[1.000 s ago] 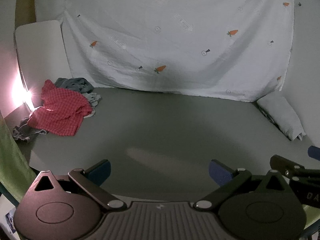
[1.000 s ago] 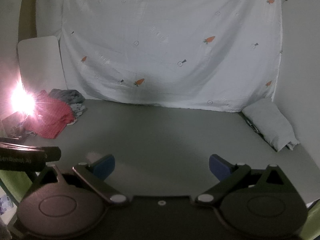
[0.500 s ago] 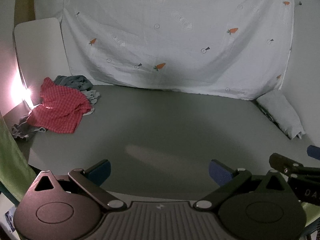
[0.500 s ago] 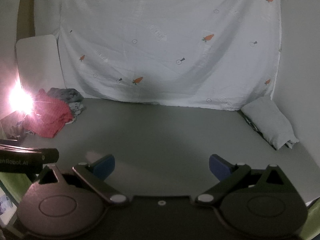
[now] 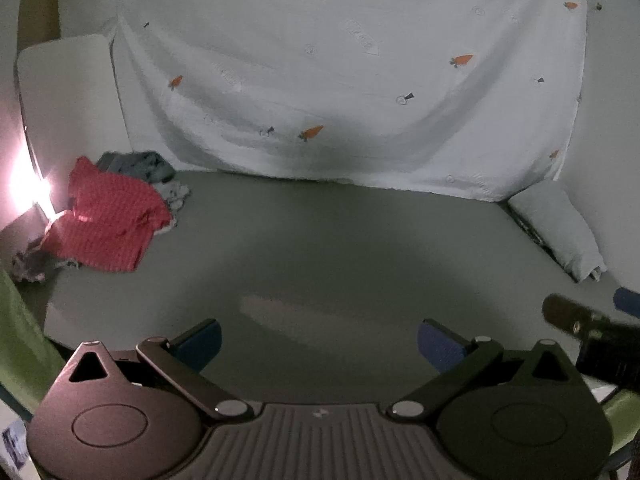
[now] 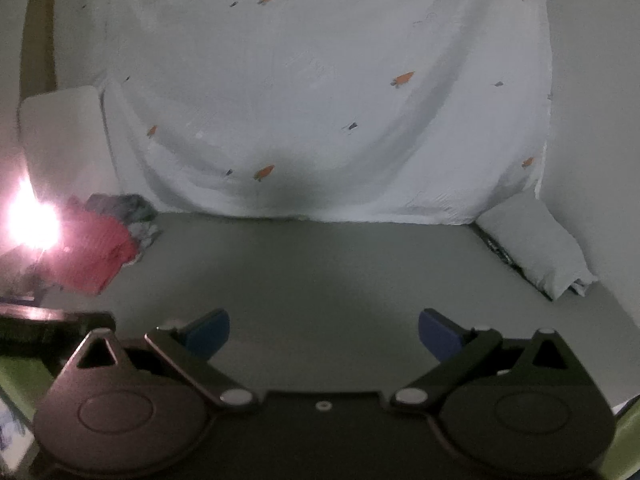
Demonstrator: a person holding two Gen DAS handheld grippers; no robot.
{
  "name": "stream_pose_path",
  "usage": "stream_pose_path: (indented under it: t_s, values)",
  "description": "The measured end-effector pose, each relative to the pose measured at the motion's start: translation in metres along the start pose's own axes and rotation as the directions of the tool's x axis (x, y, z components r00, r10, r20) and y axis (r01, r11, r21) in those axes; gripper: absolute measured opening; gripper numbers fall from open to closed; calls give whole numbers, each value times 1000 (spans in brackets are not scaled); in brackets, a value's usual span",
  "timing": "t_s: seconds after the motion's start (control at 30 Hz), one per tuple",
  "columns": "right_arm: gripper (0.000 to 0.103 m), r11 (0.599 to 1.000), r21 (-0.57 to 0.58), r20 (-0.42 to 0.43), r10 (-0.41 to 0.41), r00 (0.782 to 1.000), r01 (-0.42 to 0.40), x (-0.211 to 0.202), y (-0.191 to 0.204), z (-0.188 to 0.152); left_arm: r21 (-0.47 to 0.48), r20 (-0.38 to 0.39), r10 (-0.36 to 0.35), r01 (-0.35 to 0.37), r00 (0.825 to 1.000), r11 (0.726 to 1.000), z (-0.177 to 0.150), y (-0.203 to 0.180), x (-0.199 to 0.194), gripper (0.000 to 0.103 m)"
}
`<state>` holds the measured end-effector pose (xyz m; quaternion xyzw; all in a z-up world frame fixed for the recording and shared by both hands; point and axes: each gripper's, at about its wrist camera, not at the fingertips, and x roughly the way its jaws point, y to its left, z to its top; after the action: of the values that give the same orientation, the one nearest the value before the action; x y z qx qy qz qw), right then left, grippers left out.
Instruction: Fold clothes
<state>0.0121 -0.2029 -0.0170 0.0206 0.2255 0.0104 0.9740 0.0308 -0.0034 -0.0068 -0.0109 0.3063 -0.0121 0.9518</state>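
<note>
Both the left gripper (image 5: 319, 340) and right gripper (image 6: 323, 332) are spread wide, empty — the red shirt (image 5: 105, 226) overlaps other clothes (image 5: 138, 164), so a grab may drag several.

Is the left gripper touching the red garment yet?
Apart. The left wrist view shows the left gripper open and empty, with bare grey surface between it and the red garment far left.

Ahead of tongs: bare grey table (image 5: 320, 248), passable.
Far left: clothes pile (image 5: 108, 216).
Far right: folded cloth (image 5: 560, 232).
</note>
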Motion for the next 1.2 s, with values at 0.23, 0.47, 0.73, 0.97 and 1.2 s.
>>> stream_pose_path:
  t_s: [0.23,0.47,0.73,0.97,1.2]
  values:
    - [99,1000,-15,-2,-6,1000,6,33,-7,13,-114,-28,-6,3,1000,993,14,15,29,103]
    - [94,998,-66,-55,17,998,-21,73,-16,28,-297,-123,-69,30,990,954,20,28,79,102]
    - [73,991,-87,-127,87,988,-98,143,-39,49,-291,-215,41,-104,976,951,45,17,143,70]
    - [47,977,-157,-151,122,981,-145,209,-16,60,-238,-262,166,-231,951,944,64,61,198,69]
    - [47,987,-136,-239,55,969,-90,270,59,68,-77,-253,371,-401,893,913,93,182,288,81]
